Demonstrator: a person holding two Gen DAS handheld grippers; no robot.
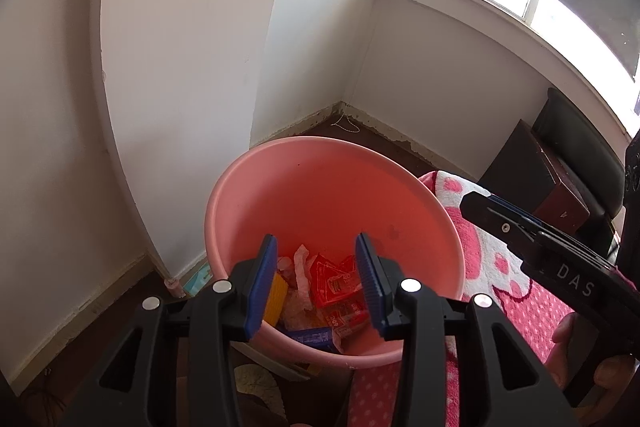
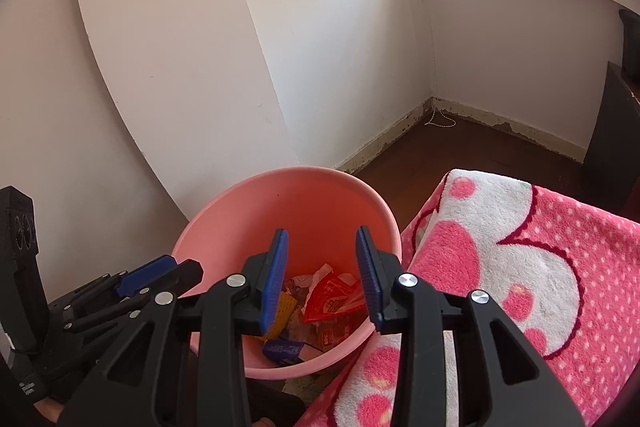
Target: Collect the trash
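- Around you, white walls [image 2: 340,59] meet in a corner, and a pale board [image 1: 180,67] leans behind the pink bucket [image 1: 320,187].
- The pink and white blanket [image 2: 520,267] lies just beside the bucket's right rim; dark furniture [image 1: 560,179] stands near the window wall.
- Your own black gripper bodies cut off the bucket's near rim in both views; print on the wrappers is too small to read.
- The trash, a red wrapper [image 1: 334,281], a yellow piece [image 1: 276,297] and a blue packet [image 1: 312,337], lies at the bucket's bottom, below both grippers.
- Your left gripper [image 1: 316,283] and right gripper [image 2: 322,277] both stand released, nothing between the blue pads.
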